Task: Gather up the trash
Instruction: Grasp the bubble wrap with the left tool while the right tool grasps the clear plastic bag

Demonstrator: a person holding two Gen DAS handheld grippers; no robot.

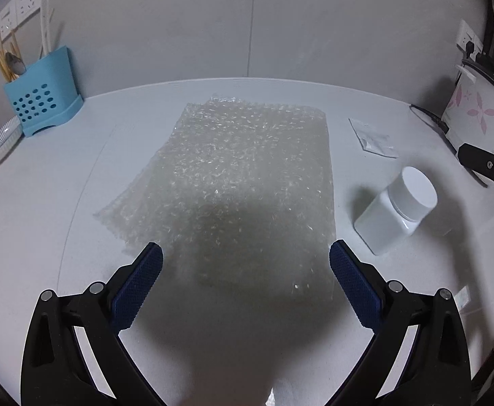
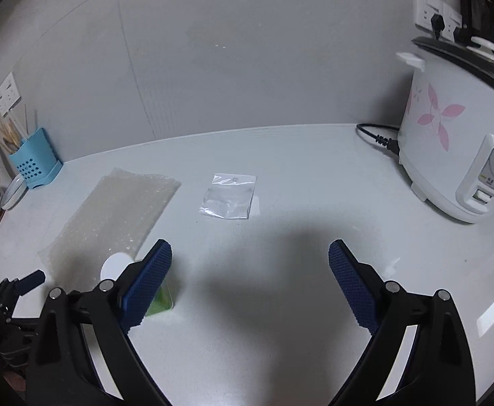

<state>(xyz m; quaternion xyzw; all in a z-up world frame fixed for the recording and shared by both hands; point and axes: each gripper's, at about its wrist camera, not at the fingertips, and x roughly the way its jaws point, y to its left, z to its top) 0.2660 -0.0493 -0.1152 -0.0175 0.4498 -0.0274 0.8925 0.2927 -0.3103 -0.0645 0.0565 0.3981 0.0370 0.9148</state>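
Observation:
A sheet of bubble wrap (image 1: 243,176) lies flat on the white table, right in front of my left gripper (image 1: 246,257), which is open and empty above its near edge. The sheet also shows in the right wrist view (image 2: 111,213). A small clear plastic bag (image 2: 229,195) lies ahead of my right gripper (image 2: 250,257), which is open and empty; it also shows in the left wrist view (image 1: 374,138). A white-lidded jar (image 1: 396,209) stands right of the bubble wrap; its lid (image 2: 116,264) peeks out behind my right gripper's left finger.
A blue utensil holder (image 1: 44,98) and a striped dish (image 1: 1,143) stand at the back left. A flowered rice cooker (image 2: 456,142) with a black cord (image 2: 379,137) stands at the right. The right gripper's tip (image 1: 487,162) shows at the right edge of the left wrist view.

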